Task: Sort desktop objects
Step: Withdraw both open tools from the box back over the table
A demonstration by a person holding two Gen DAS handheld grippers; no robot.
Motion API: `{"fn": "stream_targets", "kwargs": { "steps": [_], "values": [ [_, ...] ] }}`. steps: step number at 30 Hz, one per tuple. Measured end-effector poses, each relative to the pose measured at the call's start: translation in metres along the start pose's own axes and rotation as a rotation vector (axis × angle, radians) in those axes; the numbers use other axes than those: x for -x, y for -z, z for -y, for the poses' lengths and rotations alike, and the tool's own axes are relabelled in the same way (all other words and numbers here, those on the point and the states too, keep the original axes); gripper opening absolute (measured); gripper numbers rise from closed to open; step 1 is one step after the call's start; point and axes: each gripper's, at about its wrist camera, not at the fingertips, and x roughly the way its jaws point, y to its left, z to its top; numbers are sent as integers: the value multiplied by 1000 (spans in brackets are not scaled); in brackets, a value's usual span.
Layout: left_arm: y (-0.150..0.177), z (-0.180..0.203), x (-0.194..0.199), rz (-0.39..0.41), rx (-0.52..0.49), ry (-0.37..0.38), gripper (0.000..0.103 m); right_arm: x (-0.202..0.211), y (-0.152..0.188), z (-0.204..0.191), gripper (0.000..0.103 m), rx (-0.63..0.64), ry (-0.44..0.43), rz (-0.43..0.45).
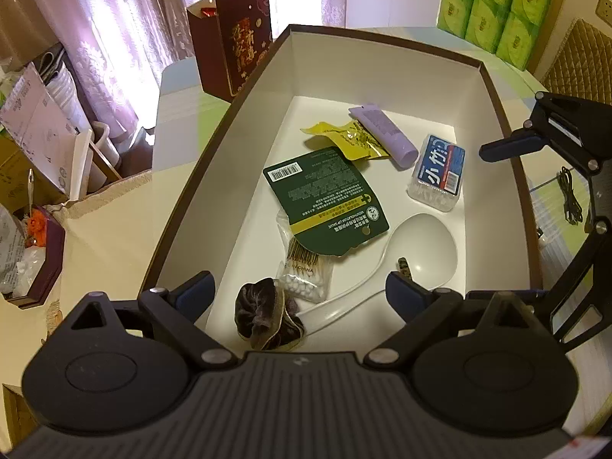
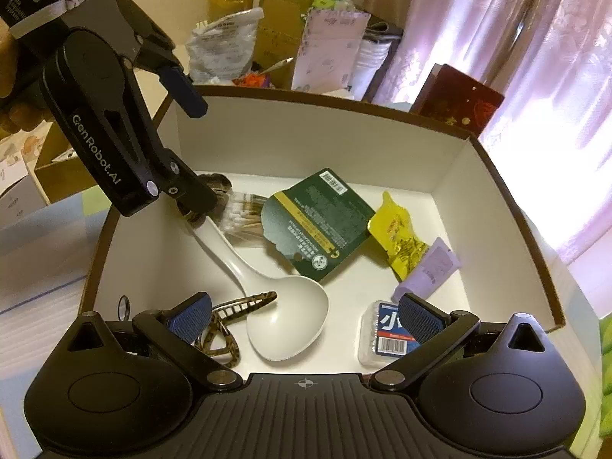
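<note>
You held both the left gripper (image 1: 300, 290) and right gripper (image 2: 304, 315) spread wide and empty over the box (image 1: 493, 88), where scrunchie (image 1: 267, 319), ladle (image 1: 424, 246), swabs (image 1: 306, 283) and the rest already lay, so sorting looked nearly done.

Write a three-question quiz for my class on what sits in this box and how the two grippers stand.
1. True or false: the left gripper is shut on the scrunchie.
2. What lies on the cotton swab bag? A) green card B) purple tube C) hair claw
3. Which item's handle reaches the scrunchie?

Key: 1 false, it is open; 2 A; 3 the white ladle.
</note>
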Motion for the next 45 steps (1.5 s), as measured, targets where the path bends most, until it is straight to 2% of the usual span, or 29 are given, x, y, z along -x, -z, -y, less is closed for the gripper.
{"fn": "stream_targets", "kwargs": {
  "steps": [29,45],
  "values": [
    [29,39,80,108,72,-55,97,80,16,-17,101,-61,5,149],
    [55,82,117,111,132,-77,100,130,41,-33,101,-95,-45,238]
  ]
}}
